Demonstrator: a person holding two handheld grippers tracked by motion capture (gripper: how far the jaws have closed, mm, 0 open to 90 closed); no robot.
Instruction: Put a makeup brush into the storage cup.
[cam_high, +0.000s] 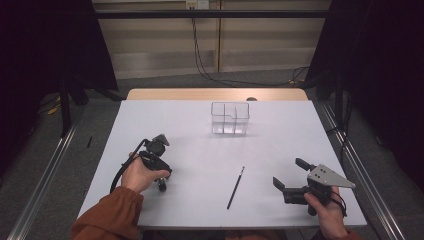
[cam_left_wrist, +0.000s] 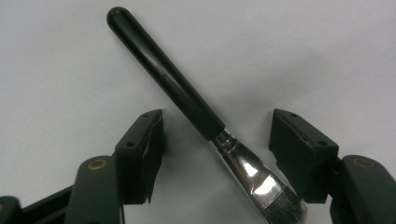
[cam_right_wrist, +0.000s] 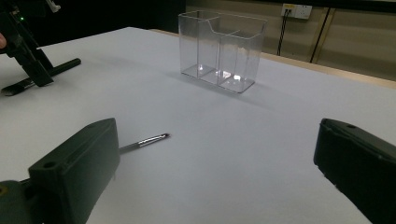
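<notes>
Left gripper (cam_high: 161, 184) down at the table (cam_high: 165, 115) near 8 o'clock of the high view, tipped over a flat makeup brush (cam_left_wrist: 196, 112); jaws partly open, one on each side of the brush, neither pad (cam_left_wrist: 152, 140) touching it. Brush flat on the white surface, lying aslant in the left gripper view: rounded black handle end toward 11 o'clock, silver ferrule and dark bristles toward 5 o'clock, between the jaws. Right gripper (cam_high: 292, 175) held near 4 o'clock of the high view, jaws wide apart and holding nothing, aimed toward the table's middle. Thin black liner brush (cam_high: 236, 187) lying loose at about 6 o'clock, between the two grippers and well apart from both, its tip seen past the near jaw in the right gripper view. Clear plastic organiser (cam_high: 230, 118) with divided compartments standing upright toward 12 o'clock, well apart from both grippers and both brushes
</notes>
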